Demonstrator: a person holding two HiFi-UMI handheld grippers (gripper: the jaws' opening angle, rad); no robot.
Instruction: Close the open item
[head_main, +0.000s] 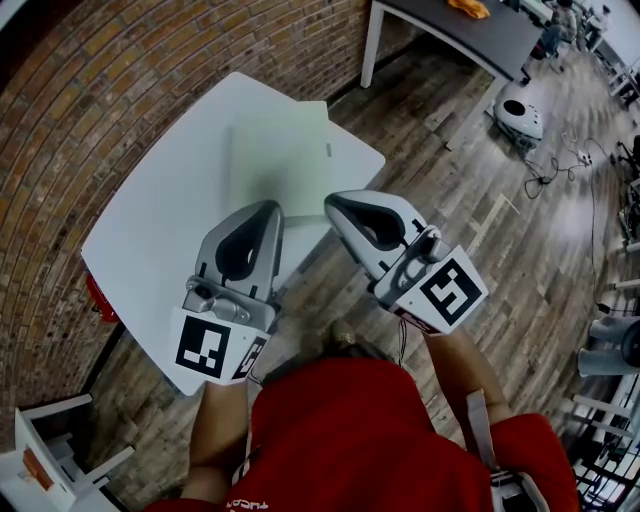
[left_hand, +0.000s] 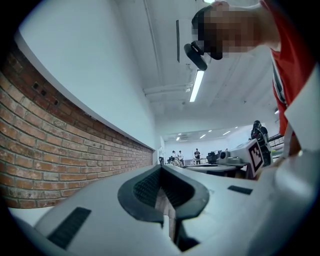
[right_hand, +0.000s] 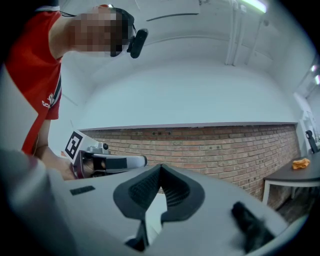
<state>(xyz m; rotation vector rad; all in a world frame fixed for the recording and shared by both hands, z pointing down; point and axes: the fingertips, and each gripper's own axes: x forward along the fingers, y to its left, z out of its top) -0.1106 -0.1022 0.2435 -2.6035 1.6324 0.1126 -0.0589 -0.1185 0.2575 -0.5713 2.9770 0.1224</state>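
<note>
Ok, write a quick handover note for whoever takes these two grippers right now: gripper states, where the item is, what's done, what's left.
Left gripper: shut, nothing between its jaws, held at the near side of the white table.
Right gripper: shut, empty, beside the left one near the table's edge.
Item: the pale green flat item lies on the table beyond both grippers; neither touches it.
Done: from the head view it looks flat, with no cover raised, so likely closed.
Left: probably just confirm that it is fully shut.
</note>
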